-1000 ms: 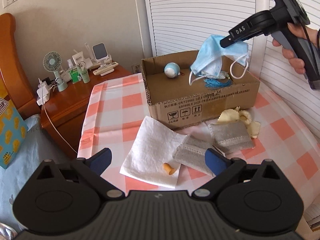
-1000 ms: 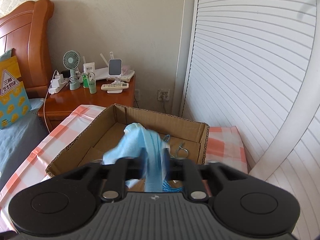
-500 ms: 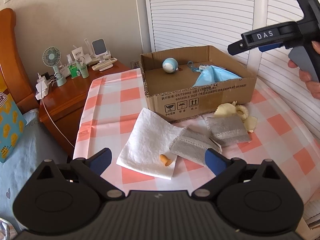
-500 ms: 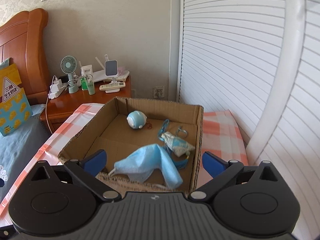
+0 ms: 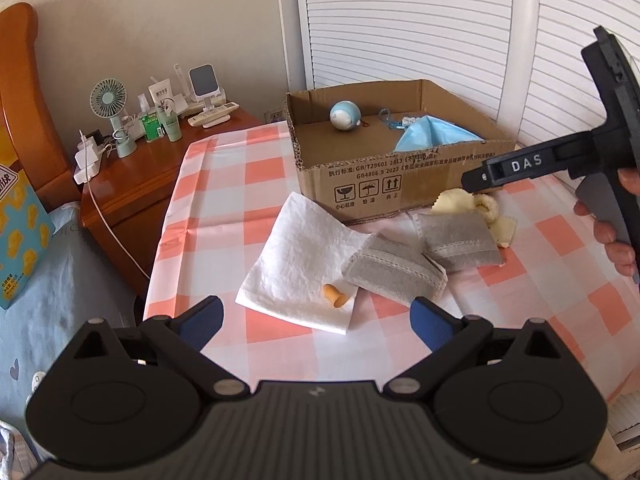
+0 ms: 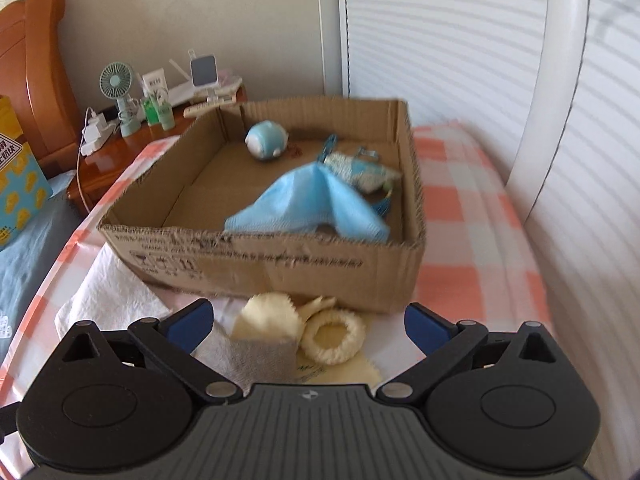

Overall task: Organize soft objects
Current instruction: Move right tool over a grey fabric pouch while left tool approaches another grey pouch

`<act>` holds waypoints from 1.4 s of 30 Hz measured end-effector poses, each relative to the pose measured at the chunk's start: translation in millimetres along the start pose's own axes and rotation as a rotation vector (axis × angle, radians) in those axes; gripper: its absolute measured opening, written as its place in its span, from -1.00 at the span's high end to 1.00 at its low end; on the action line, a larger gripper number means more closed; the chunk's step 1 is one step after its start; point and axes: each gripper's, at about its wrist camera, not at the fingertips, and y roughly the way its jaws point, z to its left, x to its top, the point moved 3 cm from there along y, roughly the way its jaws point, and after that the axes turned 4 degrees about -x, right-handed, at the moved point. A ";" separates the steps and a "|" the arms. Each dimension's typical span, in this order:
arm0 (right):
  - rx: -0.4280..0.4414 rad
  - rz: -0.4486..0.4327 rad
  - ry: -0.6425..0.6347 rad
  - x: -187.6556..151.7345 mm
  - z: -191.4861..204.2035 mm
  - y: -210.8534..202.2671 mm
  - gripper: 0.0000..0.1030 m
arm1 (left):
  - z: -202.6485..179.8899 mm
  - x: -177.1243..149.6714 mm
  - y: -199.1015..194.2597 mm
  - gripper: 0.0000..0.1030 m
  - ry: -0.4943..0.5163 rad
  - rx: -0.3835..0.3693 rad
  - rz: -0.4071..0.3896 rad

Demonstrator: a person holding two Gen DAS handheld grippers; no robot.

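A cardboard box [image 5: 400, 184] [image 6: 280, 264] stands on the checked table. In it lie a blue face mask [image 6: 308, 208] [image 5: 436, 134], a blue ball toy [image 6: 266, 142] [image 5: 343, 115] and a small patterned pouch [image 6: 360, 170]. In front of the box lie a white cloth [image 5: 300, 256], an orange earplug [image 5: 334, 295], two grey pouches [image 5: 394, 270] [image 5: 460, 240] and yellow fluffy pieces [image 6: 316, 330] [image 5: 480, 208]. My left gripper [image 5: 316, 320] is open above the white cloth. My right gripper [image 6: 306, 320] is open and empty, low over the yellow pieces.
A wooden nightstand [image 5: 140, 176] with a fan [image 5: 108, 104], bottles and chargers stands left of the table. A bed with a blue sheet [image 5: 48, 272] lies at the left. White louvred doors [image 5: 400, 24] stand behind the box.
My right gripper opened and dropped the blue mask into the box, then drew back and down to the yellow pieces in front of the box. My left gripper stayed open.
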 end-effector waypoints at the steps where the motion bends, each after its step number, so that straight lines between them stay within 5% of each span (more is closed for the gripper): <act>1: 0.003 0.015 0.001 -2.3 3.4 4.5 -1.00 | 0.7 -0.9 0.3 -0.93 -0.002 -0.001 0.002; 13: -0.092 0.049 -0.031 -24.7 39.5 32.8 -1.00 | 6.6 -8.0 9.2 -0.93 -0.011 -0.001 0.035; 29: -0.103 0.066 -0.086 -62.3 9.0 8.3 -1.00 | 3.2 -7.9 22.0 -0.93 0.042 -0.008 0.049; 38: -0.036 0.059 -0.105 -73.1 0.1 6.8 -1.00 | 4.5 -8.3 54.2 -0.93 0.129 -0.074 0.075; 42: -0.031 0.050 -0.131 -73.8 2.6 8.0 -1.00 | 3.7 -5.4 67.9 -0.92 0.124 -0.169 0.083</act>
